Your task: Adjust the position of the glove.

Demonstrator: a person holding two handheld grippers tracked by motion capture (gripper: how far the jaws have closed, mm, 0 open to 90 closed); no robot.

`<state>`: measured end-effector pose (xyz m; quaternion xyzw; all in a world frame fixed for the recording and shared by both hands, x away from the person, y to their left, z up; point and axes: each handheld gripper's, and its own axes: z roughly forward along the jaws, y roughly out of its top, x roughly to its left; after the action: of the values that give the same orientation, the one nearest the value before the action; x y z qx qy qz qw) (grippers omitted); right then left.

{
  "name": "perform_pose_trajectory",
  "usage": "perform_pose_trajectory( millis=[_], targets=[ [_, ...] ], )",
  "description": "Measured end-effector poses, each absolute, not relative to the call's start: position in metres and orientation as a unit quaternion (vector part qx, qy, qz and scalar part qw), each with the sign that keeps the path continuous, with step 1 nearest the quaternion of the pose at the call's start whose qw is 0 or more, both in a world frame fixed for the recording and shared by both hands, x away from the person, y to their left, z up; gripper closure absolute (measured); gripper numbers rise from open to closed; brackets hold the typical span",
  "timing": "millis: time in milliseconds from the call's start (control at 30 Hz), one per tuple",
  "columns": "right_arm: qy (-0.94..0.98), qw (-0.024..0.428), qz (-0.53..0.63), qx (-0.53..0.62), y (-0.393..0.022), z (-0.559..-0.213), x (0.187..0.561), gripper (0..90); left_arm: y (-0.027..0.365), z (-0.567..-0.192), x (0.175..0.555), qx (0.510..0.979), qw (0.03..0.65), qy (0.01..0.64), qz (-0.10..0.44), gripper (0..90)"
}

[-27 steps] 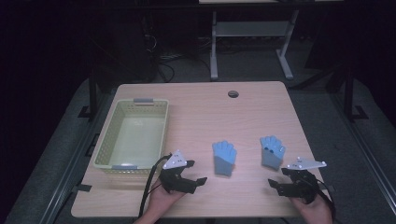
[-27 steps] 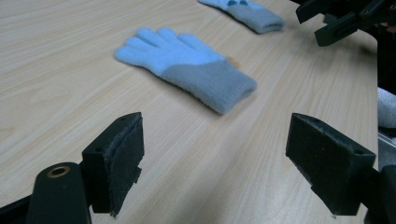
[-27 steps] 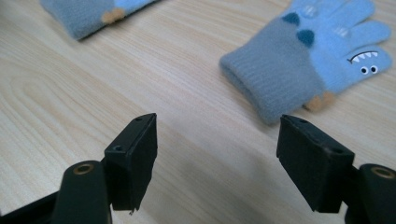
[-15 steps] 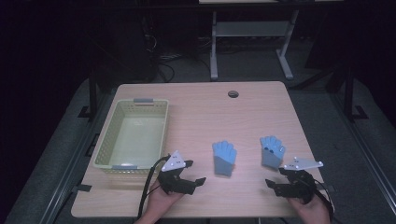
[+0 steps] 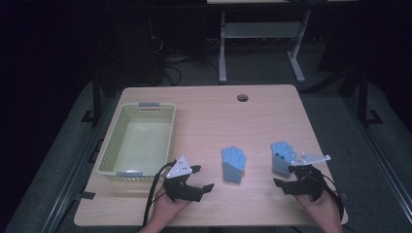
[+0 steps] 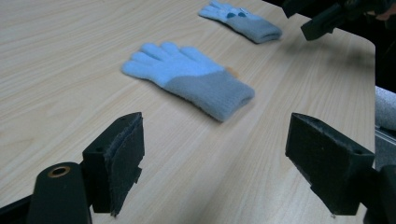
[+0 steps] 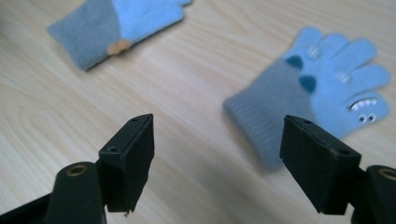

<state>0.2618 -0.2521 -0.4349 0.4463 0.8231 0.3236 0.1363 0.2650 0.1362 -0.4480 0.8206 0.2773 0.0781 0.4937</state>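
Nothing is picked up yet. Both gloves lie flat on the table (image 5: 272,104): one (image 5: 233,163) mid-table, the other (image 5: 283,156) just ahead of the right gripper (image 5: 287,175). The left gripper (image 5: 201,178) and the right gape wide, empty. The basket (image 5: 112,145) looks empty; grasping and any placing remain.

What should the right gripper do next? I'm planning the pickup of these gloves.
Probably ease the right gripper forward onto the cuff of the patterned glove: its jaws stand open and empty just short of it, and the glove lies flat on the table.
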Motion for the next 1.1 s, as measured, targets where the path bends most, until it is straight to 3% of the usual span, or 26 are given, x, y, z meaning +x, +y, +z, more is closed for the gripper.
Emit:
perform_pose_trajectory(
  millis=[500, 800, 1100],
  targets=[
    [0.820, 0.146, 0.320, 0.451, -0.254, -0.395, 0.307, 27.8, 0.142, -0.445, 0.267, 0.813, 0.501, 0.286, 0.079, 19.1],
    [0.826, 0.137, 0.290, 0.464, -0.252, -0.397, 0.336, 29.4, 0.146, -0.443, 0.268, 0.806, 0.509, 0.291, 0.079, 19.2],
    [0.833, 0.111, 0.239, 0.486, -0.249, -0.413, 0.359, 38.6, 0.145, -0.442, 0.267, 0.806, 0.511, 0.288, 0.080, 19.4]
  ],
)
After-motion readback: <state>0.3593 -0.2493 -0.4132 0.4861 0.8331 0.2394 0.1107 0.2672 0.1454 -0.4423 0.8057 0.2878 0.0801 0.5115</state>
